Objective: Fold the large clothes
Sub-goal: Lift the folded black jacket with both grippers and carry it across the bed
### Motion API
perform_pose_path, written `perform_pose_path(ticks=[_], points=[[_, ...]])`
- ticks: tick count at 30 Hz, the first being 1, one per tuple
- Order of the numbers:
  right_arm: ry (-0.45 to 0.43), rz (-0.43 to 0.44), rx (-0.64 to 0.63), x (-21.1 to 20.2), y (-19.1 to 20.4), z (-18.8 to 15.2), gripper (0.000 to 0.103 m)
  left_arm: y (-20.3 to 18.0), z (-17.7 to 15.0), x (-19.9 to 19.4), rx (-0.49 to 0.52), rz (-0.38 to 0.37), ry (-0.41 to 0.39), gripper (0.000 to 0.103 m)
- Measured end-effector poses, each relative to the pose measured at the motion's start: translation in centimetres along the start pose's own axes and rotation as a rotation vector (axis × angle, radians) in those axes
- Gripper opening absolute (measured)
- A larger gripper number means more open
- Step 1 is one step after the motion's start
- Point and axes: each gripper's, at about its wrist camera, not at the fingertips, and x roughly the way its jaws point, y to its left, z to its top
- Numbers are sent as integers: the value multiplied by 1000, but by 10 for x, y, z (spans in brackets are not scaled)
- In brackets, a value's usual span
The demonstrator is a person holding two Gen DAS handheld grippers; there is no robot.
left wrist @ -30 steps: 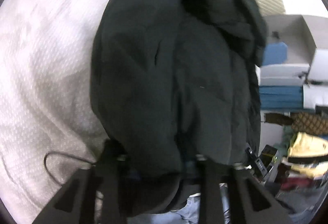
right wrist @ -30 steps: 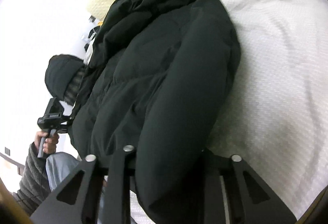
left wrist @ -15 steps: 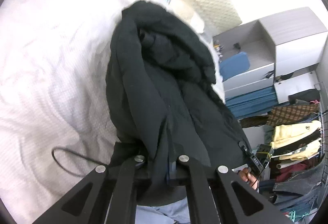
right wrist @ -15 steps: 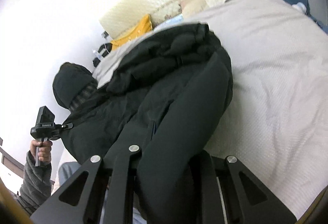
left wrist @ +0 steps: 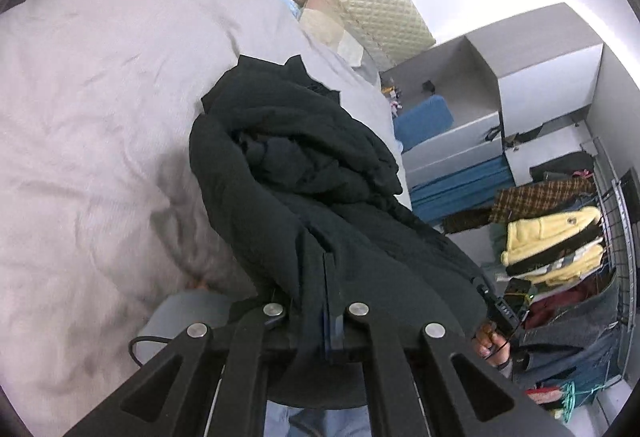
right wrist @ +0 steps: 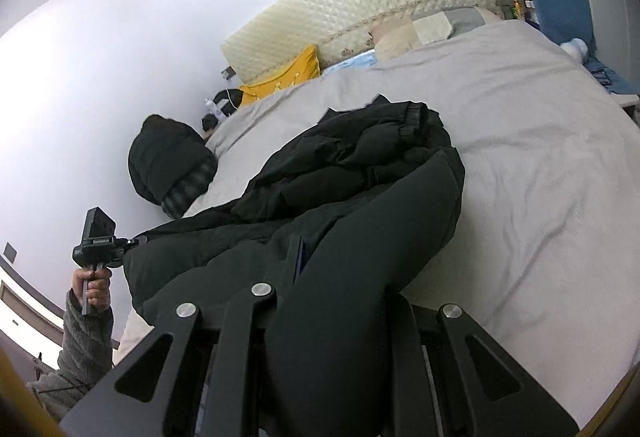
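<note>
A home bedroom: a grey-covered bed (right wrist: 520, 141), quilted headboard (right wrist: 360, 9) and hanging clothes (left wrist: 552, 245).

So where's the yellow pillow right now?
The yellow pillow is at the head of the bed, leaning against the quilted headboard, beyond the black jacket; the left wrist view shows it top left.

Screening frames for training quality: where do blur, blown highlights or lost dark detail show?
Left wrist view: bedspread smeared near the black jacket, whose folds read clearly; ceiling blown white. Right wrist view: wall washed out, jacket nearly featureless black, headboard sharp.
</note>
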Motion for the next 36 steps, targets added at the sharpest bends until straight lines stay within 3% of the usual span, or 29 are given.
perform_pose_path(ticks=[5, 10, 22, 32, 36], points=[[15, -14, 31, -27, 6, -21, 16, -9, -22, -16, 12, 16, 19, 3], [30, -26, 82, -23, -4, -14, 16, -23, -16, -12, 21, 46, 25, 3], [-21, -83, 174, 30, -37, 90, 16, -71, 93, 27, 68, 157, -49, 4], [-25, -163, 337, 121, -108, 173, 16, -85, 196, 107, 64, 314, -124, 5], [1, -211, 377, 157, -130, 189, 16, -80, 224, 145, 72, 377, -135, 5]])
